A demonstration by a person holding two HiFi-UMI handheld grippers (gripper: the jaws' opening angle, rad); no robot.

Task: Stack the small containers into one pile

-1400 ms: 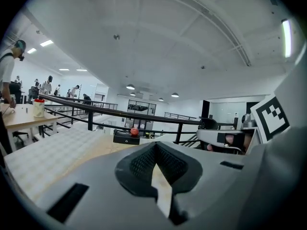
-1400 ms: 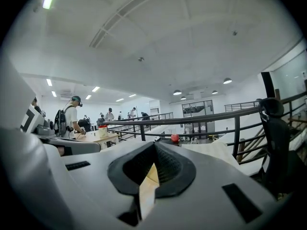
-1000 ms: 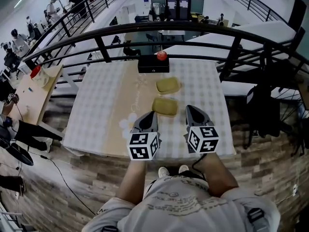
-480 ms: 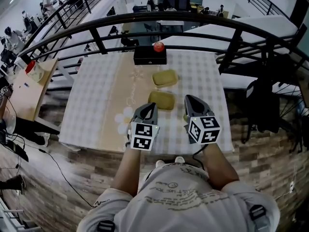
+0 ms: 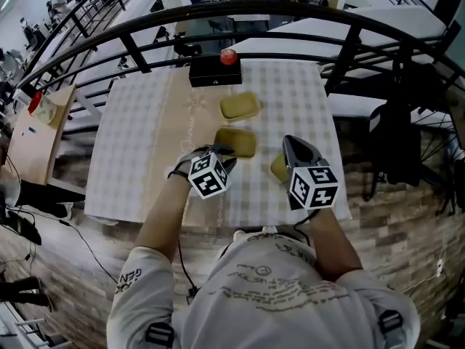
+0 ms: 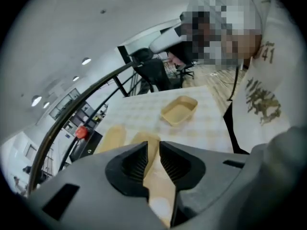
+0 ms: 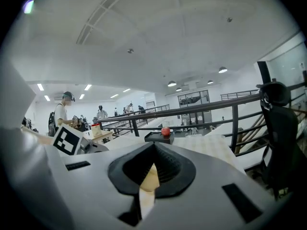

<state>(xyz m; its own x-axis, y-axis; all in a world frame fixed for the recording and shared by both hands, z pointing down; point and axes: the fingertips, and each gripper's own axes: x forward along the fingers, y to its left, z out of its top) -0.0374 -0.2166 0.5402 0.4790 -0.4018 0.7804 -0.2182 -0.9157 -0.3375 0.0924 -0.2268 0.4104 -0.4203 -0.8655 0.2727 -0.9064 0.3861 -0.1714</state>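
Each container point(image 5: 240, 106) is olive-tan. The counter point(image 5: 138, 158) wears pale checks with a tan band. Box point(image 5: 211, 72) black, ball point(image 5: 228, 57) red. Left hand-held gripper point(image 5: 226, 154) and right hand-held gripper point(image 5: 289, 141) grey, cubes point(image 5: 209, 176) black-and-white squares.

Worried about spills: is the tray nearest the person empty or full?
Empty: in the left gripper view the tray sits upright with a bare inside.
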